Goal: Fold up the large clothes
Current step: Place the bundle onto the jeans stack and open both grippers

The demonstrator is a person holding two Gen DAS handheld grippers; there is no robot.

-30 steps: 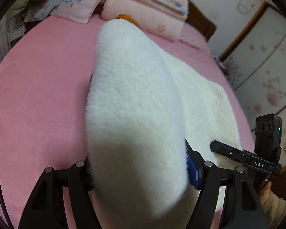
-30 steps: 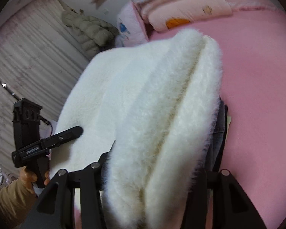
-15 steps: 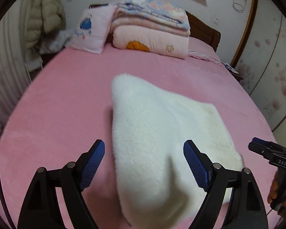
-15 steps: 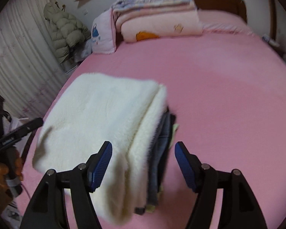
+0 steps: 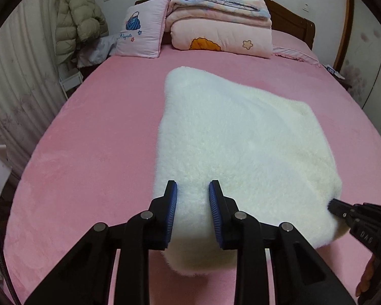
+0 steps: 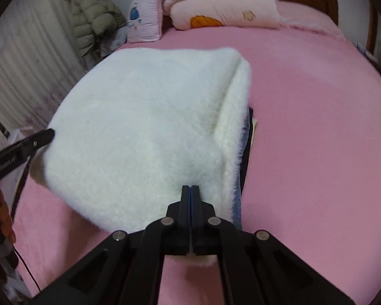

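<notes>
A folded white fluffy garment [image 5: 241, 147] lies on the pink bed [image 5: 94, 132]; it also shows in the right wrist view [image 6: 144, 127], with a dark denim layer [image 6: 245, 152] showing under its right edge. My left gripper [image 5: 193, 190] is over the garment's near left edge, its blue pads partly apart, with fleece between them. My right gripper [image 6: 190, 190] has its jaws pressed together at the garment's near right edge; whether fleece is pinched is unclear. The right gripper's tip [image 5: 343, 207] touches the garment in the left view; the left gripper's tip [image 6: 35, 141] shows in the right view.
Folded quilts [image 5: 221, 30] and a pink pillow [image 5: 139, 35] are stacked at the headboard. A padded coat [image 5: 76, 28] hangs at the left by a curtain. A wardrobe [image 5: 368, 50] stands to the right. Pink sheet surrounds the garment.
One second ago both grippers held the garment raised. Half a second ago both were open with it lying on the bed. Now both have narrowed at its near edge, the right fully.
</notes>
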